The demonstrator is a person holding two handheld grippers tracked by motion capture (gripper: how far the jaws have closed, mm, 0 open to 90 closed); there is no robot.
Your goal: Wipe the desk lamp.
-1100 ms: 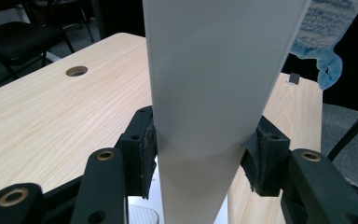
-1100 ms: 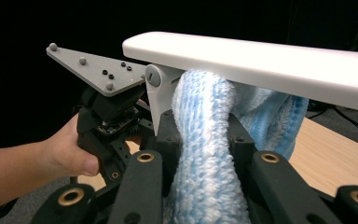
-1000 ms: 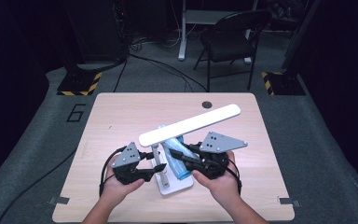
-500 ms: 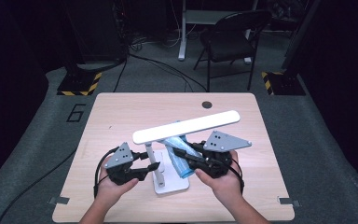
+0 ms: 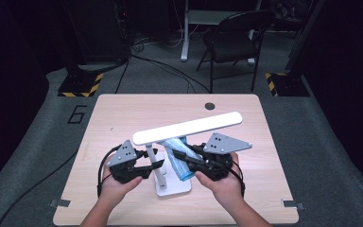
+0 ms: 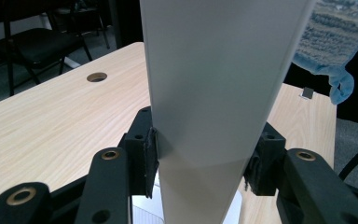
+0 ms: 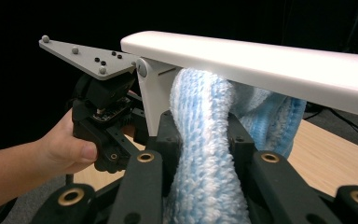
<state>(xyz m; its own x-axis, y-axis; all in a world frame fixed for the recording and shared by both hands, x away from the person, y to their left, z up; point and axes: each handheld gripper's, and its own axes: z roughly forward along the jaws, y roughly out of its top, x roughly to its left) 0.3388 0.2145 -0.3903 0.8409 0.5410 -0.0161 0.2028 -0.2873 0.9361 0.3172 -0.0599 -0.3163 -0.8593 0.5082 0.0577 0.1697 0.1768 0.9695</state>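
Now the left gripper [image 6: 200,161] clamps the lamp post [image 6: 209,93]; the right gripper [image 7: 203,140] squeezes a blue cloth [image 7: 205,154].

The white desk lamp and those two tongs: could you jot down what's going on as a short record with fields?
Work: wiping a white desk lamp on the wooden table
Left tongs: pads on both sides of the lamp's upright post, jaws have just been closing
Right tongs: clamped on a blue-and-white cloth
Cloth: pressed up under the lamp's long bar
Lamp base: flat on the table
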